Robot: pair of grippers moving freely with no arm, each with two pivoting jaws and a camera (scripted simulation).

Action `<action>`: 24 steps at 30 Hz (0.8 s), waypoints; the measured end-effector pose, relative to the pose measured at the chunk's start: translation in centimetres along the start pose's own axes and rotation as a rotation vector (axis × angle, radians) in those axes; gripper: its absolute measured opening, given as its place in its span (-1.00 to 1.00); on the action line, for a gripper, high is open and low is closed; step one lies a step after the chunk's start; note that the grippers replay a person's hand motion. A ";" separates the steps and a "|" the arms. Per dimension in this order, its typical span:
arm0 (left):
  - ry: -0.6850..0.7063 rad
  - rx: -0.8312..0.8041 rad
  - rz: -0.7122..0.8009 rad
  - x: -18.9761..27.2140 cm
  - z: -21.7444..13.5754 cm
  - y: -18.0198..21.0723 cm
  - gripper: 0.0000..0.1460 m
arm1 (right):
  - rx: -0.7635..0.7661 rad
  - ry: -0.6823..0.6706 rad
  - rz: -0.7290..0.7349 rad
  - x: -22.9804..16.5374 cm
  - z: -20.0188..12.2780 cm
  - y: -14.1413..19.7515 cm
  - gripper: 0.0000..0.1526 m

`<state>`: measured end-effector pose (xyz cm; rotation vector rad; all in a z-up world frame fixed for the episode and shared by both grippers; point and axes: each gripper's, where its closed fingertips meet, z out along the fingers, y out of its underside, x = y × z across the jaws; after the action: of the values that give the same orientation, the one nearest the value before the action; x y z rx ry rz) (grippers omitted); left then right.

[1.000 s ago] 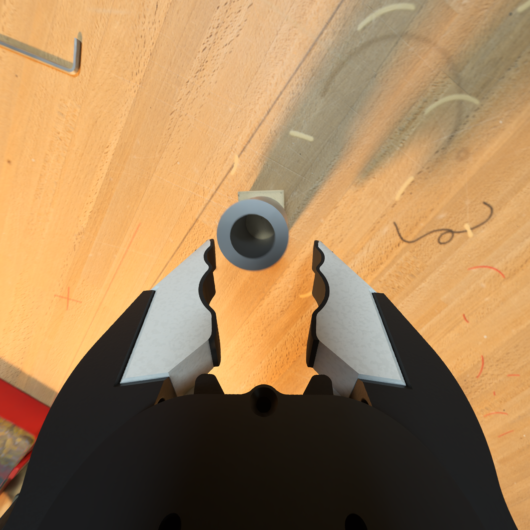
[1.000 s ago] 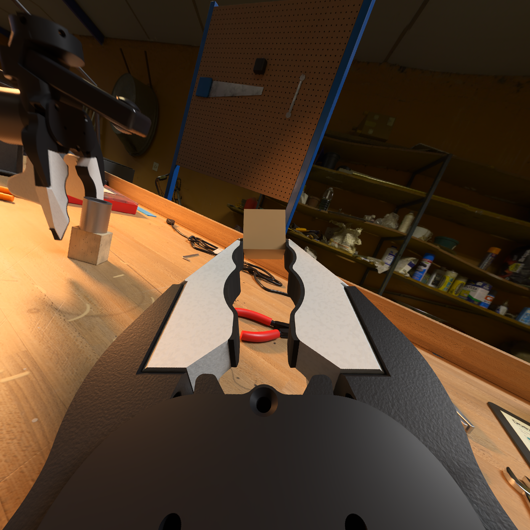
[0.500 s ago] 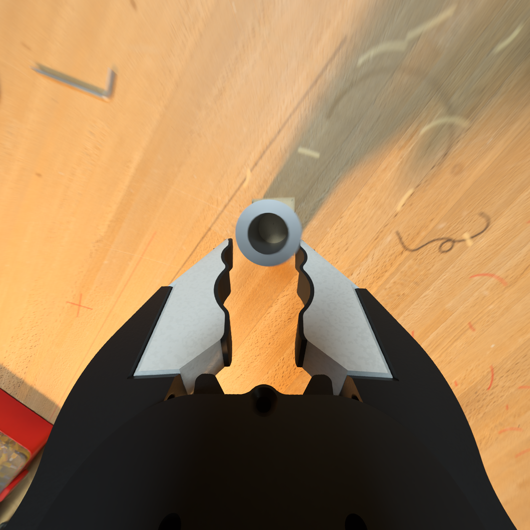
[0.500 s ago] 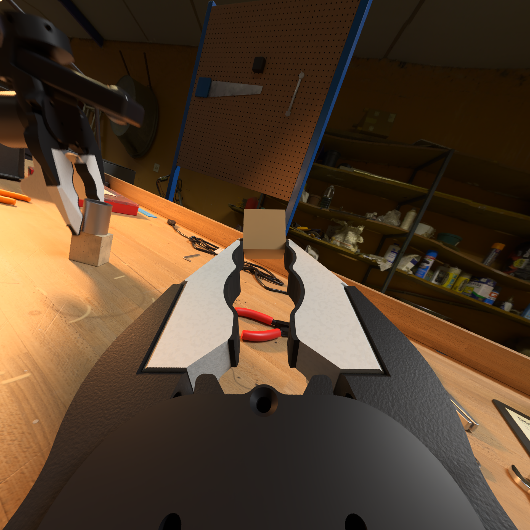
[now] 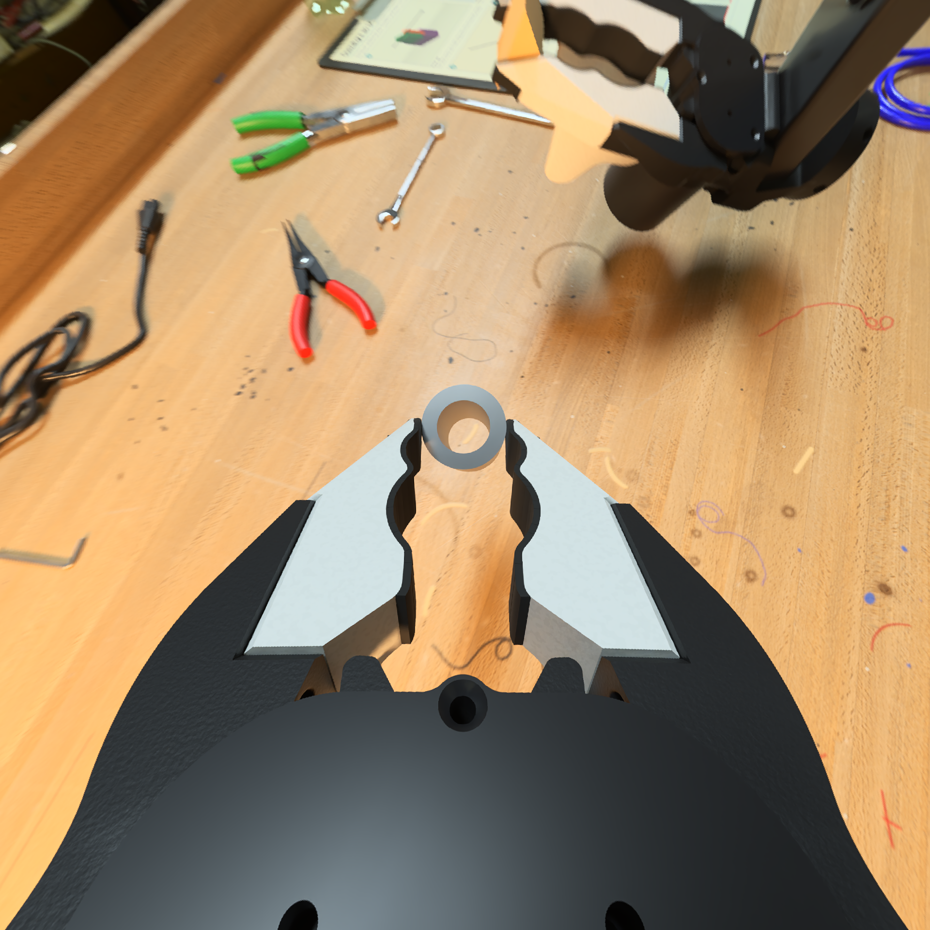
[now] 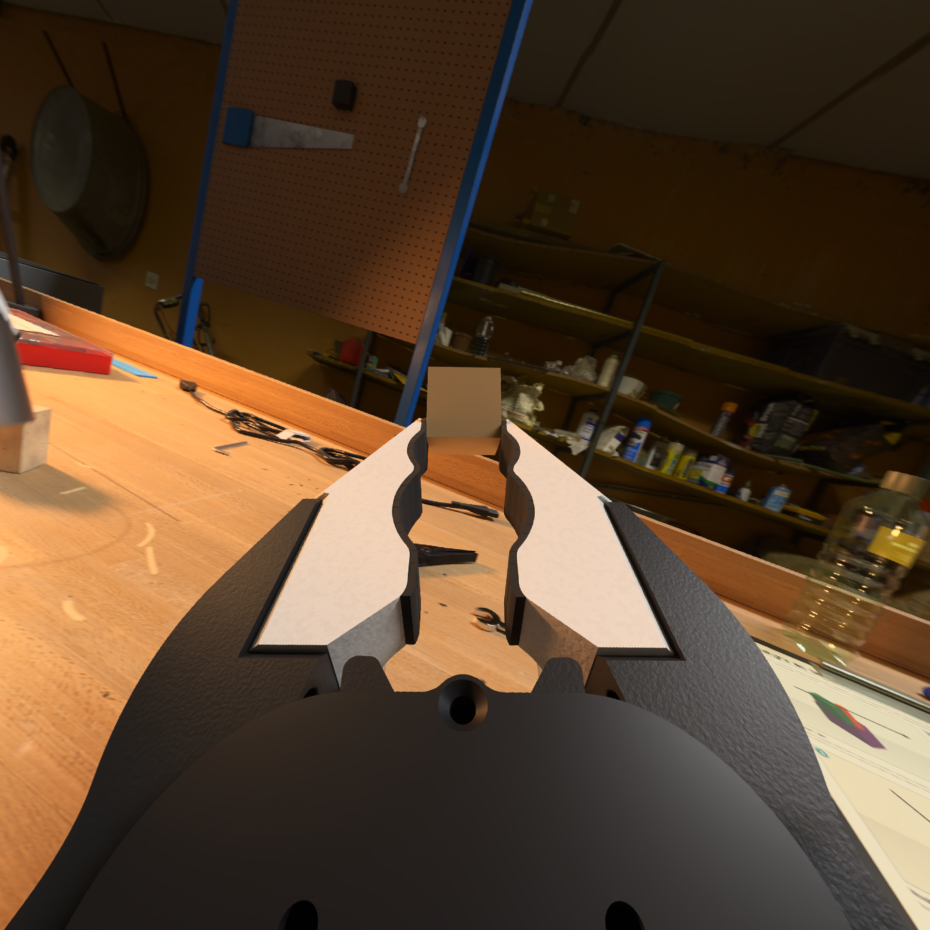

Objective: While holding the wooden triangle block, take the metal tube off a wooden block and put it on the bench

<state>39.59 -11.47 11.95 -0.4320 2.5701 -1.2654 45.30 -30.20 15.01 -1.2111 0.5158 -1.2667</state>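
My left gripper [image 5: 463,428] is shut on the grey metal tube [image 5: 432,443], pinched at the fingertips. The tube is held above the bench [image 5: 654,453], and the wood shows through its bore. My right gripper [image 6: 463,428] is shut on the wooden triangle block [image 6: 463,402] and holds it in the air. In the left wrist view it hangs at the top right [image 5: 523,45], still holding the triangle block [image 5: 518,32]. The pale wooden block [image 6: 20,443] stands at the left edge of the right wrist view. A grey shape, cut off by the frame, is just over it.
Red-handled pliers [image 5: 322,297], green-handled pliers [image 5: 302,133], a small wrench [image 5: 410,173], a black cable [image 5: 60,347] and a hex key [image 5: 45,556] lie on the bench. A clipboard [image 5: 428,40] lies at the far end. A clear bottle [image 6: 865,558] stands by the raised back edge [image 6: 302,397].
My left gripper has closed on the tube and carried it off the block. It swung from looking straight down to looking along the bench. My right gripper shifted slightly, still holding the triangle block.
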 end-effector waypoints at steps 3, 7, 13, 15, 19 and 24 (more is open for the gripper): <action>0.093 -0.043 -0.035 2.1 3.0 1.3 -0.55 | -0.010 0.036 -0.001 1.3 -0.5 0.3 -0.64; 0.200 -0.173 -0.072 4.1 6.5 3.8 -0.55 | -0.024 0.049 0.029 1.8 -0.4 0.7 -0.64; 0.156 -0.315 -0.013 4.1 8.5 6.2 -0.24 | -0.025 0.027 -0.002 1.3 -0.3 0.7 -0.64; 0.166 -0.322 -0.040 4.2 8.5 6.5 -0.07 | -0.025 0.025 -0.008 1.2 -0.3 0.7 -0.64; 0.144 -0.277 -0.067 4.2 7.2 6.0 0.03 | -0.025 0.043 -0.012 1.8 -0.4 0.7 -0.64; 0.100 -0.180 -0.085 3.9 3.2 4.9 0.05 | -0.033 0.085 -0.027 3.1 -0.8 0.9 -0.64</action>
<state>36.34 -12.42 5.80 -0.5306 2.7906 -1.1117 45.97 -33.47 14.89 -1.1988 0.5860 -1.3418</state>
